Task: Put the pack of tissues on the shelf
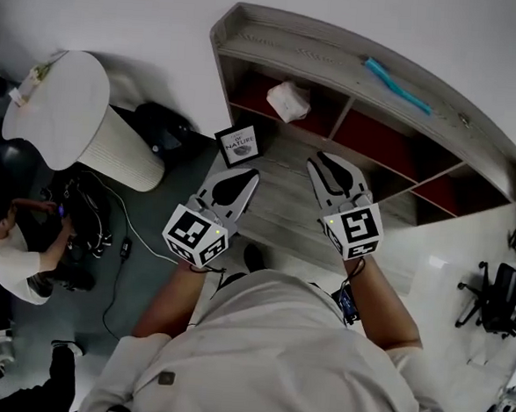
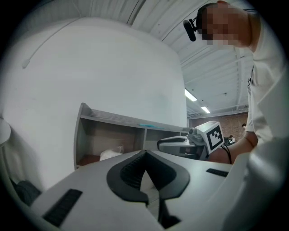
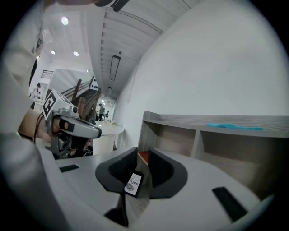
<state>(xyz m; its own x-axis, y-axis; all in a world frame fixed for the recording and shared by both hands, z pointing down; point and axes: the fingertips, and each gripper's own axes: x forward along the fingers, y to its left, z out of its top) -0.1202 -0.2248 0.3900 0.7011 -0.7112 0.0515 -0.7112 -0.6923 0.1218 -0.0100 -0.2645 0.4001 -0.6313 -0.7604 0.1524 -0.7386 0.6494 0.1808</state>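
Note:
The pack of tissues (image 1: 288, 100) is a white crumpled bundle lying in the far-left red-floored compartment of the wooden shelf (image 1: 338, 70); it also shows in the left gripper view (image 2: 109, 154). My left gripper (image 1: 248, 177) hovers in front of the shelf, its tips (image 2: 144, 153) together with nothing between them. Beside it, my right gripper (image 1: 319, 162) holds its jaws (image 3: 142, 151) a narrow gap apart, with nothing in between. Both are well short of the tissues.
A small framed sign (image 1: 238, 145) stands on the shelf's lower ledge just ahead of the left gripper. A blue object (image 1: 397, 85) lies on the shelf top. A white round table (image 1: 58, 107) and a seated person (image 1: 12, 254) are at left, an office chair (image 1: 498, 297) at right.

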